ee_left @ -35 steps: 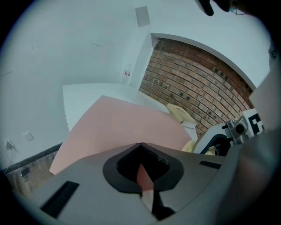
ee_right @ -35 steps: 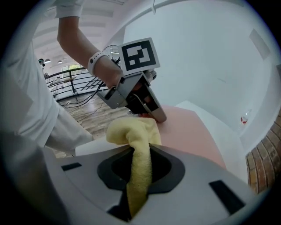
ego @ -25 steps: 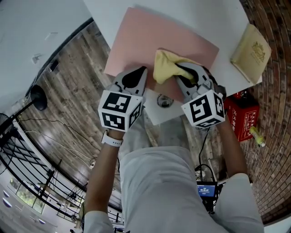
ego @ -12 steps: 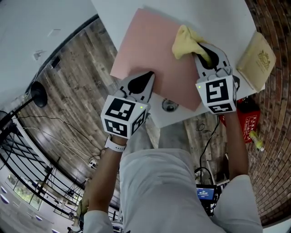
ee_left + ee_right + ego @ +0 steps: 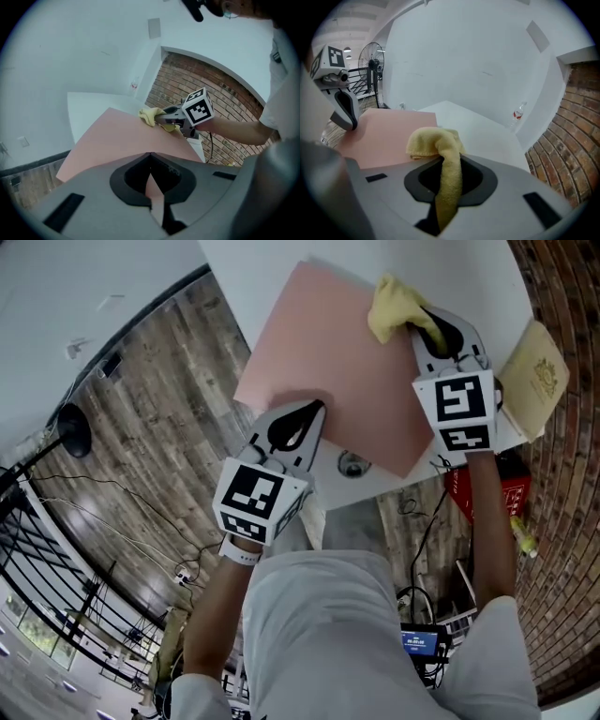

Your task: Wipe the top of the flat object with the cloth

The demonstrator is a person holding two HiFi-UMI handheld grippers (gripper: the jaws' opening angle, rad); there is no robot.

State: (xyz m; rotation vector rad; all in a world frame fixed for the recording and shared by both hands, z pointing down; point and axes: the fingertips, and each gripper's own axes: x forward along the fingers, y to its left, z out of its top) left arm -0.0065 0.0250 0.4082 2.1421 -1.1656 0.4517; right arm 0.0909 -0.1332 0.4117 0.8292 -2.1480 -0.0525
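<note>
One yellow cloth farther up one pink sheet, in right gripper fingers; left gripper fingers tight on its edge.

Yellow cloth tight in the right gripper, bunched end on the pink board

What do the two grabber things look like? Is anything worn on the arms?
Both the left gripper and right gripper are grey, with black teardrop hollows, narrowing to a tip. Each carries a white cube of black square markers. A white wristband circles the left wrist.
</note>
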